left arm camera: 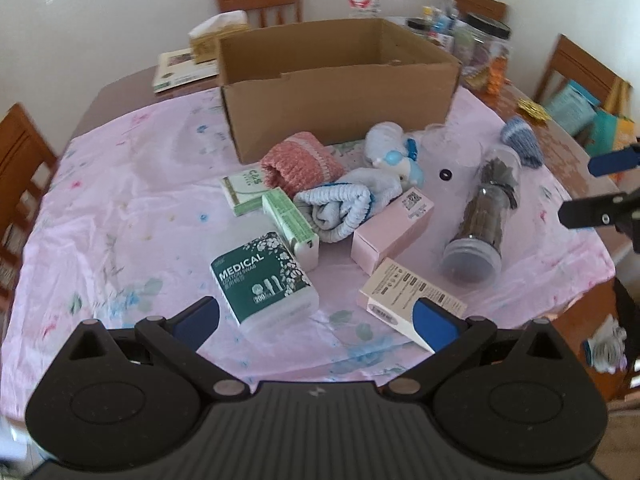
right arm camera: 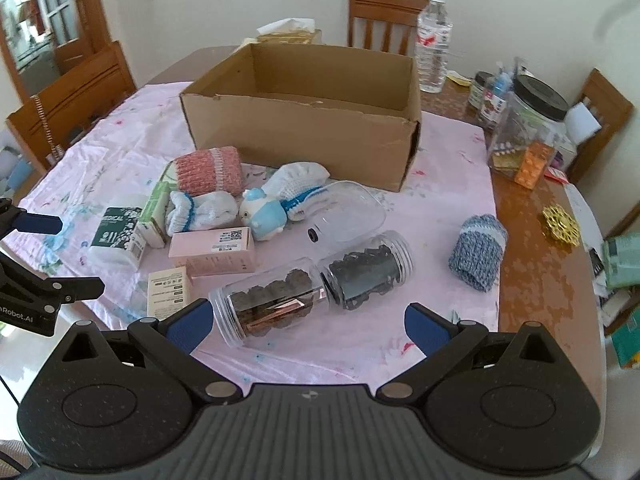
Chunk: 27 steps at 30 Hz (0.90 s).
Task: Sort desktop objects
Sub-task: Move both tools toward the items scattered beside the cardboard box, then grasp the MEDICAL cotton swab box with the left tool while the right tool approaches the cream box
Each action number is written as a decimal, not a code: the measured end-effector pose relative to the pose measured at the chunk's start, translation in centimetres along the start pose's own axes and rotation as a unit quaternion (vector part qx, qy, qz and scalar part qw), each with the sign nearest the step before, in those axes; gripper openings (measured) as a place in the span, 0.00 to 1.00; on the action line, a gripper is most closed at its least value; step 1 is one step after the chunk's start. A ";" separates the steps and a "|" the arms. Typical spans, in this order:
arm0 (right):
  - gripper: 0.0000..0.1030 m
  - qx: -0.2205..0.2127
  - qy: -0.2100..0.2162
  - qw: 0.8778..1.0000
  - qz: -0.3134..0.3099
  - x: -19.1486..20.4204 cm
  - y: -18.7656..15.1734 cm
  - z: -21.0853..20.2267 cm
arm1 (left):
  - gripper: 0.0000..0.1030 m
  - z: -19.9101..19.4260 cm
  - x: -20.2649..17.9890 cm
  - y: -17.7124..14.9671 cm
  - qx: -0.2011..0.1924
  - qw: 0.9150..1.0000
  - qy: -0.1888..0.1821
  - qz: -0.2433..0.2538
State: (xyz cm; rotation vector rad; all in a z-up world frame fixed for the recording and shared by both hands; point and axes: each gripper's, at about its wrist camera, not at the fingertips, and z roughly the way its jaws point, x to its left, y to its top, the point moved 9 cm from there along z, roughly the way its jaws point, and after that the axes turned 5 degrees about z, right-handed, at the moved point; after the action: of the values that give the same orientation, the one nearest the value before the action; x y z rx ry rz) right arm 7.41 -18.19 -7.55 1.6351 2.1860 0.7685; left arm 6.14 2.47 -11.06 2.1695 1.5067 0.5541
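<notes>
Left gripper (left arm camera: pixel 316 322): jaws spread wide, holding nothing; it hovers low over the near edge of the bench, with the cotton swab box just ahead of its left finger and a white-labelled carton behind its right finger.
Right gripper (right arm camera: pixel 308 326): jaws spread wide and empty, above the near end of the two clear jars.
Bench (left arm camera: pixel 120 184): covered with a pink floral cloth; bare brown wood shows on the right side.
Cardboard box (left arm camera: pixel 340 80): open-topped, at the far side of the cloth, its visible interior empty.
Cotton swab box (left arm camera: pixel 266 278): green, marked MEDICAL, upright near the front left of the pile.
Green cartons (left arm camera: pixel 290 220): two, one flat and one leaning, just behind the swab box.
Pink carton (left arm camera: pixel 394 226): lies on its side at the centre, touching the white sock.
White-labelled carton (left arm camera: pixel 412 296): lies flat, nearest the left gripper.
Socks: a pink rolled sock (left arm camera: pixel 300 160) close to the box front; a white sock with blue trim (left arm camera: pixel 340 208) beside it; a blue rolled sock (right arm camera: pixel 478 252) well apart on the right edge of the cloth.
Plush toy (right arm camera: pixel 264 212): white and blue, between the socks and the clear lid.
Clear jars (right arm camera: pixel 312 294): two, lying end to end on their sides with dark contents.
Clear lid (right arm camera: pixel 348 212): transparent piece lying just behind the jars.
</notes>
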 end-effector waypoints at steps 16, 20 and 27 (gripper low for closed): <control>1.00 0.012 -0.107 0.976 0.188 5.4 -2.6 2.3 | 0.99 3.6 3.7 1.4 0.004 0.960 -0.135 0.244; 1.00 0.012 -0.146 0.963 0.227 7.4 -3.3 3.3 | 0.99 4.5 4.8 1.0 -0.003 0.942 -0.167 0.291; 1.00 0.023 -0.190 0.938 0.289 10.2 -5.1 5.1 | 0.99 5.5 6.1 0.5 -0.013 0.912 -0.196 0.359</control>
State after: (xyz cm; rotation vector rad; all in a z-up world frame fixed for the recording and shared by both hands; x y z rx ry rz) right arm 3.08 -8.35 -13.88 2.2655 1.4766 0.4744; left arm 11.54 7.35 -14.86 2.5860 0.4635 0.3129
